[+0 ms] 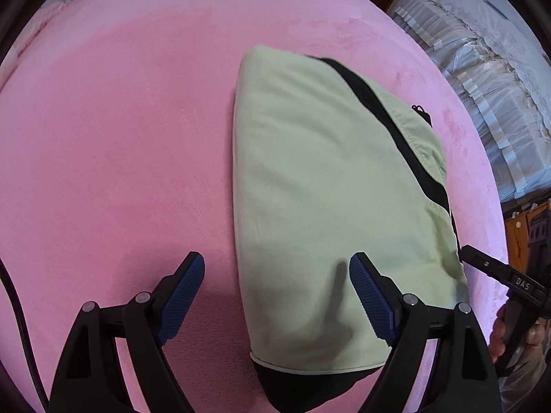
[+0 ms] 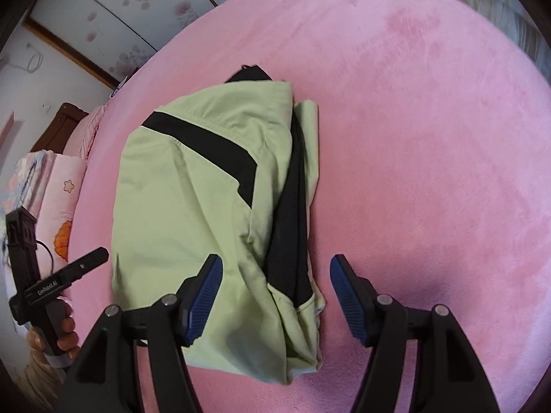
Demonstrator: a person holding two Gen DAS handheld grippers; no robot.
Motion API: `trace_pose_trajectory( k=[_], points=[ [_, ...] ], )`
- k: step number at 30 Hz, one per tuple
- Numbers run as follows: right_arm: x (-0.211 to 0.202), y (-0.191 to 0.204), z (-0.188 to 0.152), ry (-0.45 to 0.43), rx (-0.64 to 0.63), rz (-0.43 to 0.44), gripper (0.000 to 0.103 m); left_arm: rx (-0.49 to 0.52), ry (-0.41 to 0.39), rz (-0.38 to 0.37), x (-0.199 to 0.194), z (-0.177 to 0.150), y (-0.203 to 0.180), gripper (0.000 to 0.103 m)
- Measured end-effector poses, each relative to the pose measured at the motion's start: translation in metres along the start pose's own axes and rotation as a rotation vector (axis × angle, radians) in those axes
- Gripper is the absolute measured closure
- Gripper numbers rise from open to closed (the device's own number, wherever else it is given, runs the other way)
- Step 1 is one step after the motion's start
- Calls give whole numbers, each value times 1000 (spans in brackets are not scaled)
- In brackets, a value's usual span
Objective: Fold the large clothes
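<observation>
- Bed [image 1: 120, 137], covered in pink plush fabric, fills both wrist views; a wall panel [image 2: 113, 10] with a pink floral print stands beyond its far edge in the right wrist view.
- Stacked pale bedding [image 1: 482, 79] lies past the bed's edge, on the far side of the garment from the left tongs.
- Garment [image 1: 320, 189]: a light green jacket with black bands, folded into a compact bundle and resting flat on the bed, near its middle.
- Patterned pink pillow [image 2: 58, 199] sits at the bed's edge, well apart from the garment.
- Left tongs [image 1: 277, 296]: spread wide and released, one blue pad over the garment's near end, the other over bare bed just beside it.
- Right tongs [image 2: 275, 292]: likewise spread and released, straddling the garment's near edge, gripping nothing.
</observation>
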State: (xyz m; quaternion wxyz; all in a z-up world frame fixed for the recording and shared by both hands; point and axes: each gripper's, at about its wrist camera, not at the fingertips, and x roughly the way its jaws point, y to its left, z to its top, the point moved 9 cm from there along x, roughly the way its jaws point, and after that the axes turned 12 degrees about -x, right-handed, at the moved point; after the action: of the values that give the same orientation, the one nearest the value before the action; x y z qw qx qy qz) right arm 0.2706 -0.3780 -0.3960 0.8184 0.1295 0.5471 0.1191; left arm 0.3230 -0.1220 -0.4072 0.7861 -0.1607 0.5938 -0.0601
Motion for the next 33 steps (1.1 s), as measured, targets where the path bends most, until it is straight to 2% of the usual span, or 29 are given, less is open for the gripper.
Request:
trace_pose_trajectory(
  k=[8,13,18,24,30,31,33],
  points=[
    [18,-3,5,25,-29,21,38,-41,68,-95,26,-8,0,17],
    [24,-8,11,36,-47,52,38,-66,93,-146,34,-9,-1,13],
    [32,-12,15,50,-67,91,38,-87,150,-211,48,-12,-8,12],
    [44,-15,25,52,-82,193,38,-68,158,-260,59,-13,-19,11],
    [64,-4,43,40,-108,324,38,-96,150,-296,68,-9,-23,9],
    [68,-2,46,40,-110,332,38,-101,148,-299,69,-8,-23,9],
    [75,2,50,43,-132,319,50,-113,144,-299,71,-5,-22,9]
  ],
)
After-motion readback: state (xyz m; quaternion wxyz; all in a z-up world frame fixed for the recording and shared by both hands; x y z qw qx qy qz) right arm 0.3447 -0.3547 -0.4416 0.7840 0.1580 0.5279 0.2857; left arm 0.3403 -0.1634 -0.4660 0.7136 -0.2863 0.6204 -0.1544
